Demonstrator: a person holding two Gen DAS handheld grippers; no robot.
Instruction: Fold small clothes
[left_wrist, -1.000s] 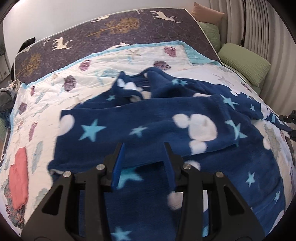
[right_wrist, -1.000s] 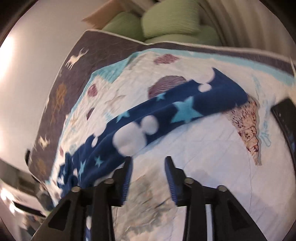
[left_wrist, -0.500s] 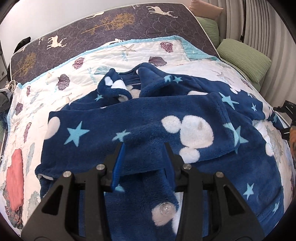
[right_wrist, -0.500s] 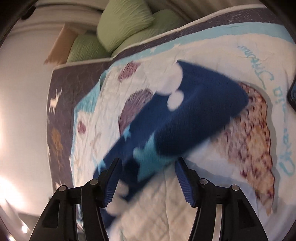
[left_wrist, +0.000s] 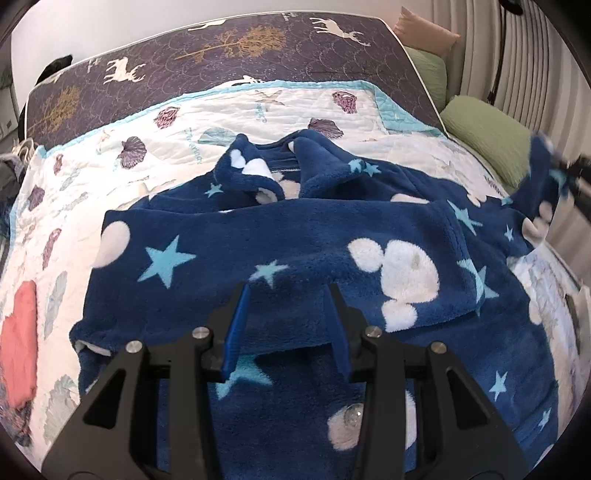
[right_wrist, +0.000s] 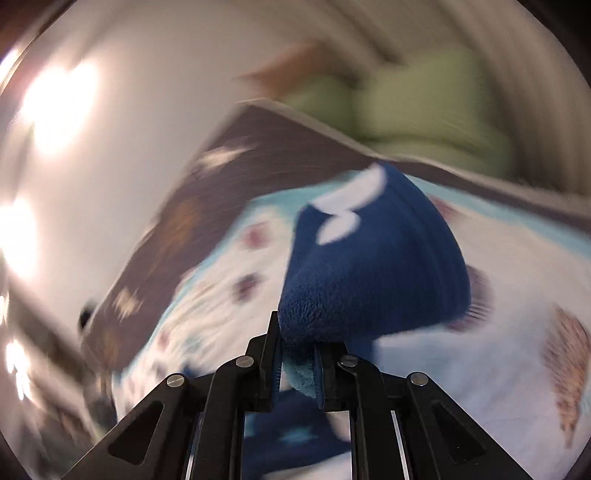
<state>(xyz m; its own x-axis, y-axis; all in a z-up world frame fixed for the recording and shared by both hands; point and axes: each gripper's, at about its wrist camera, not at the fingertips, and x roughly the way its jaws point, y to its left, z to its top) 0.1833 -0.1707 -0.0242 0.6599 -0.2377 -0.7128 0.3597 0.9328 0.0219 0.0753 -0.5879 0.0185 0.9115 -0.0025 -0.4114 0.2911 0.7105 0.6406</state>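
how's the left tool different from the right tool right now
The left tool is open, its fingers spread above the blue fleece garment and pinching nothing; the right tool is shut on a bunched end of it. The left view is sharp, the right blurred. Both are black with blue pads.

I can read nothing for certain here. My left view shows faint pale-blue script on the white quilt (left_wrist: 229, 122), too small and curved to make out; my right view is blurred.

Left view sharp, evenly lit, fisheye-bent edges, right view motion-blurred, glaring bright patches at left
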